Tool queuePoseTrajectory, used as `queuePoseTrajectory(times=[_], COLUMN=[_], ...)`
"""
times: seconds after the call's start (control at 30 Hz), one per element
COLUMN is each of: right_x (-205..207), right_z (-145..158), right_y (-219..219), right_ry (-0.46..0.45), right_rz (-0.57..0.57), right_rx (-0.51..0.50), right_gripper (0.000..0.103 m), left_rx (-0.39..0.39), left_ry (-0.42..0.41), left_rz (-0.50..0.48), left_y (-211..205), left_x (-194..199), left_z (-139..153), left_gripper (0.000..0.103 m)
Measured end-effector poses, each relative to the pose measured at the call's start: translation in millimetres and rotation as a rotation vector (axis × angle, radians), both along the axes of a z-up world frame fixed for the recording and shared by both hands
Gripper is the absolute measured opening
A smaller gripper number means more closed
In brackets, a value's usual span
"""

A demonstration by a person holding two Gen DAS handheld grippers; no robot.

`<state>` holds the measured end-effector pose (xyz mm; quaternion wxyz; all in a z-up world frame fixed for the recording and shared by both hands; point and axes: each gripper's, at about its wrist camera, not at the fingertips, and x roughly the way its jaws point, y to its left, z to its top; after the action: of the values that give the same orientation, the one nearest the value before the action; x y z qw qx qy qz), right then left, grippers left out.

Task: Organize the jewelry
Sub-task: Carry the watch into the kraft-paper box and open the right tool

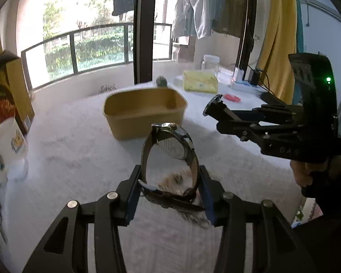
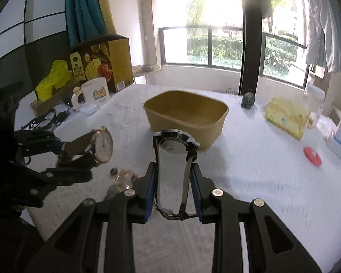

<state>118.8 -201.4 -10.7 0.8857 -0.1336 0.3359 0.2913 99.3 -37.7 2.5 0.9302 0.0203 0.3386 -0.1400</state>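
Observation:
My left gripper [image 1: 170,182] is shut on a brown-strapped watch [image 1: 170,145], held above the white table; the watch also shows in the right wrist view [image 2: 100,147]. My right gripper [image 2: 174,179] is shut on a metal-band watch [image 2: 174,145], which shows in the left wrist view too [image 1: 213,108]. A tan open box [image 1: 145,111] stands on the table ahead of both grippers, also seen in the right wrist view [image 2: 186,116]. A small pile of jewelry [image 2: 125,177] lies on the table below the grippers.
A white mug [image 2: 95,93], a yellow snack box [image 2: 102,66] and cables [image 2: 45,120] stand at the left. A yellow cloth [image 2: 286,116], a red item [image 2: 312,155] and a small green figurine [image 2: 249,100] lie at the right.

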Motion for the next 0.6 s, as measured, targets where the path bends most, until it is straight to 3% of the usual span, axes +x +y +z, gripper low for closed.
queuePoseTrajectory(times=[0.43,0.6], right_x=[87,116], right_z=[-5,-8], right_y=[25,33], right_ry=[-0.007,-0.031], right_rz=[-0.012,-0.025], right_rx=[-0.001,-0.012], right_gripper=[0.028,0.029], left_rx=[-0.034,-0.053], left_ry=[-0.056,-0.047], left_rz=[-0.002,0.039], left_y=[15,18], left_x=[93,132], left_z=[3,-3], left_gripper=[0.048,0.049])
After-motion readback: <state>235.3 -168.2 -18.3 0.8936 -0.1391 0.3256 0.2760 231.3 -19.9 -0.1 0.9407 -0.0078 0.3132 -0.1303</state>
